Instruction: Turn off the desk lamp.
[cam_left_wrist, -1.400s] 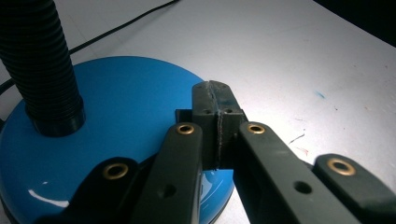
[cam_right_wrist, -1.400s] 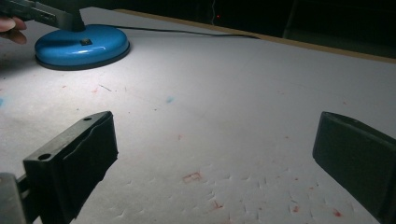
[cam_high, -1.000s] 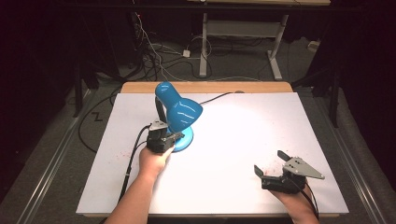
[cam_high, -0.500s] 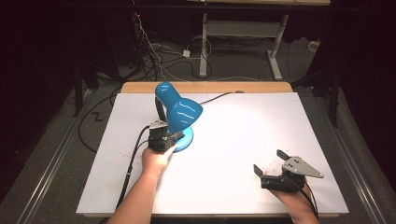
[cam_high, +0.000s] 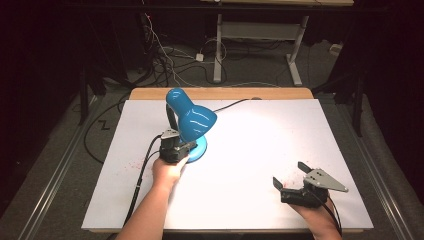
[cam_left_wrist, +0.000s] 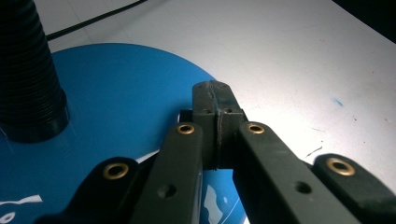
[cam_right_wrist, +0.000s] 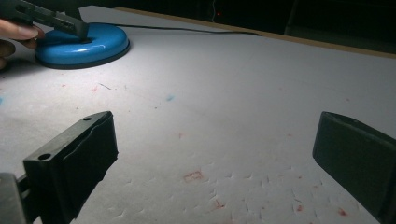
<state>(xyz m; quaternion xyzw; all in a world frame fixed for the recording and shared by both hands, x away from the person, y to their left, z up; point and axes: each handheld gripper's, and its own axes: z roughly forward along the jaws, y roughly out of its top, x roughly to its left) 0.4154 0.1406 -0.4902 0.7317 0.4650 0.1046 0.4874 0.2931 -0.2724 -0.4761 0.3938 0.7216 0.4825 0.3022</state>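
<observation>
Little has moved: left gripper (cam_left_wrist: 217, 107), jaws closed and empty, stays on the lamp base (cam_high: 199, 148).
Right gripper (cam_high: 295, 177) rests wide open, well apart.

Blue lamp (cam_high: 190, 120) – white, red-speckled table (cam_high: 260, 165).

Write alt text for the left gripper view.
A closed black claw rests its tips on the round blue base of a desk lamp. The lamp's ribbed black neck rises at left, and a lit white tabletop spreads to the right.
</observation>
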